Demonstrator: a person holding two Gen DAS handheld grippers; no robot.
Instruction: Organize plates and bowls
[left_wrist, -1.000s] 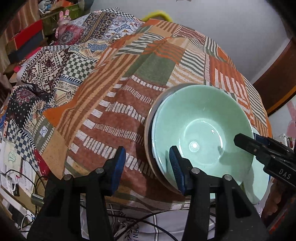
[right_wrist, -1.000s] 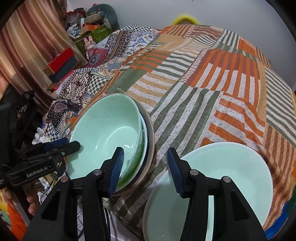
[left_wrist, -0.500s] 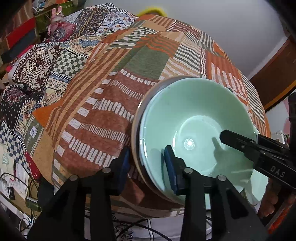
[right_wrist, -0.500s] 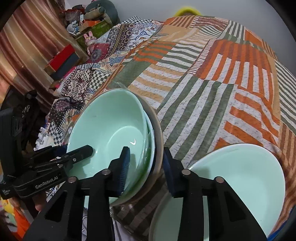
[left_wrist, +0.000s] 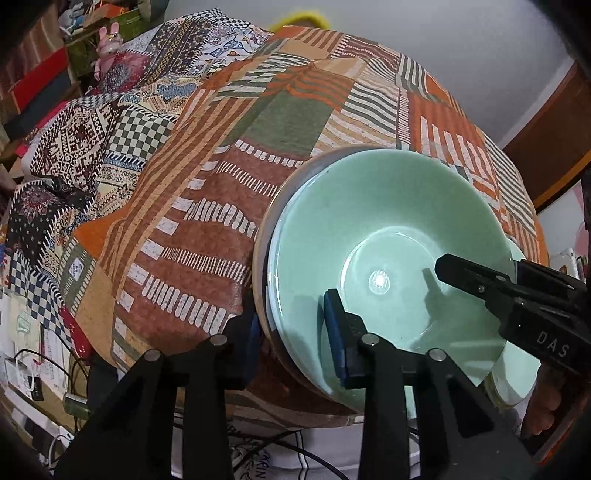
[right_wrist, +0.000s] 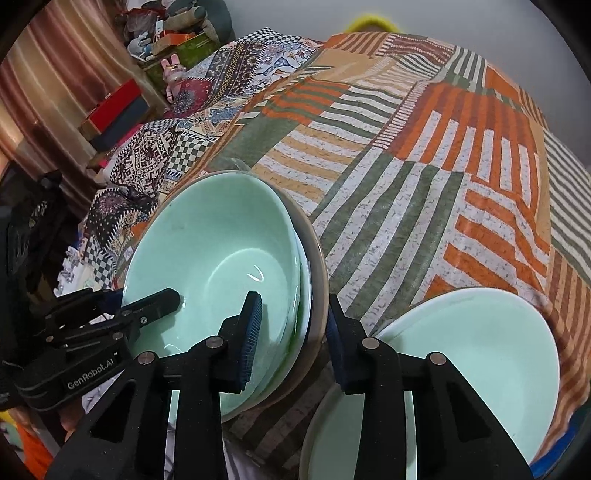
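Bowls (left_wrist: 384, 236): we straddle opposite rims of the stack.
Left gripper (left_wrist: 291, 332): partly open (nothing clamped).
Right gripper (right_wrist: 293, 328): likewise.
Risk: uneven squeezing could tip the stack.

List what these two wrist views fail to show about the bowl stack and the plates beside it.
- Bowl stack: piece count unclear; the nested rims overlap in both views.
- Left gripper: the stack's rim hides its outer pad in the left wrist view, so contact is unclear.
- Pale plates: near edge cut off by the right gripper and the frame.
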